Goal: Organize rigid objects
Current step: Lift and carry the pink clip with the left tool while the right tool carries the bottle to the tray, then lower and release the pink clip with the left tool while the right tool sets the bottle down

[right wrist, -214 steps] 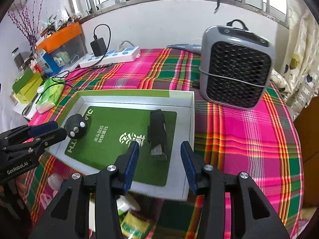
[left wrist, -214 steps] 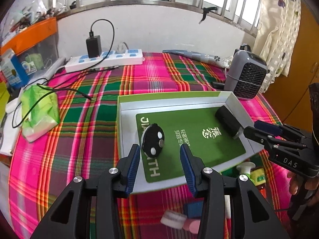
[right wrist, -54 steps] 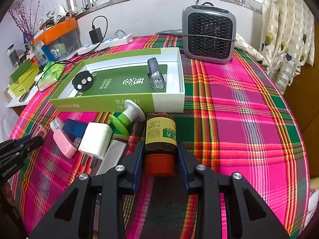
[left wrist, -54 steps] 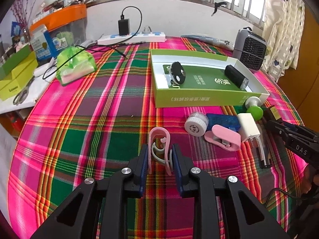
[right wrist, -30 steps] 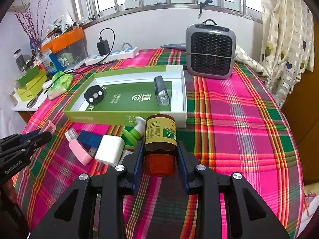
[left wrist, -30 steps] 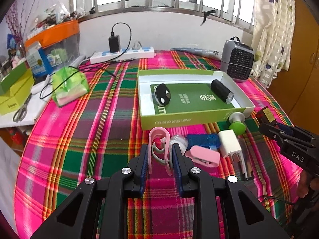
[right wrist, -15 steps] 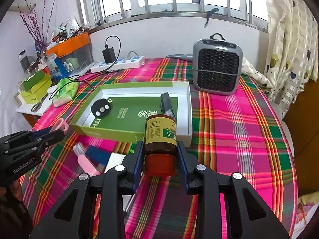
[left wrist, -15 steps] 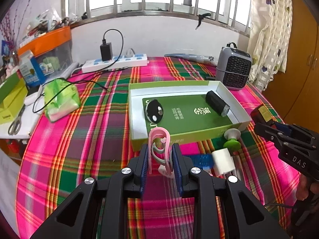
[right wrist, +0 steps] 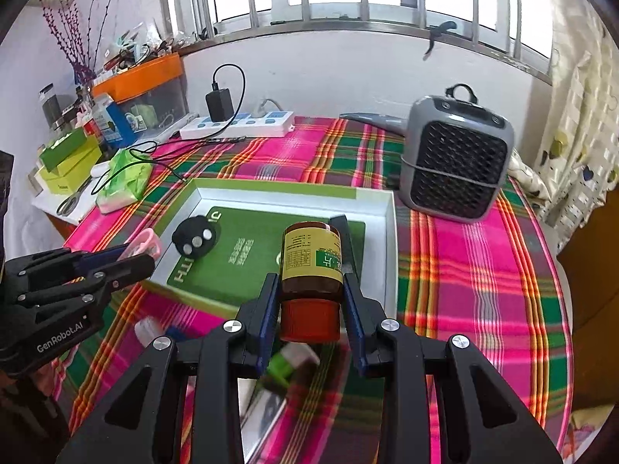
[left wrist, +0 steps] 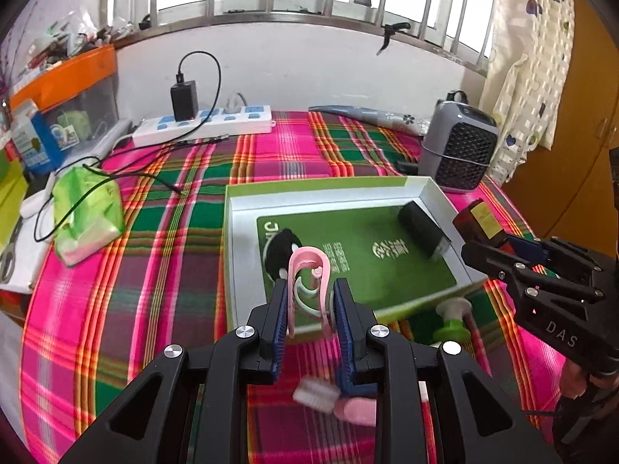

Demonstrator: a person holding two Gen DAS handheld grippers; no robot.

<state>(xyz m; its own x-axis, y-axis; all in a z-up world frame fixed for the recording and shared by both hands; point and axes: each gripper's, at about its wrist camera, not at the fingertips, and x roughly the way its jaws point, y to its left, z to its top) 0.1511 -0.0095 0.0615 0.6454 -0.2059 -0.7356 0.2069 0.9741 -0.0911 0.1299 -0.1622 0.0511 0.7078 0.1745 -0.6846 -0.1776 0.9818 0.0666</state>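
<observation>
My left gripper (left wrist: 309,294) is shut on a pink clip (left wrist: 308,276) and holds it above the near edge of the green open box (left wrist: 240,208). My right gripper (right wrist: 311,286) is shut on a brown medicine bottle (right wrist: 311,261) with a yellow label, held above the box's near right part; it also shows in the left wrist view (left wrist: 479,220). Inside the box lie a black round remote (right wrist: 195,237) and a black flashlight (left wrist: 421,228). The left gripper shows in the right wrist view (right wrist: 127,257).
Loose items lie in front of the box: a green-and-white stopper (left wrist: 452,319), a white cap (left wrist: 315,390), a pink piece (left wrist: 358,411). A grey heater (right wrist: 456,162) stands at the back right, a power strip (left wrist: 205,125) at the back, a green tissue pack (left wrist: 87,208) at the left.
Both grippers have risen and moved forward toward the box, each still holding its object. The loose items have slid under the grippers.
</observation>
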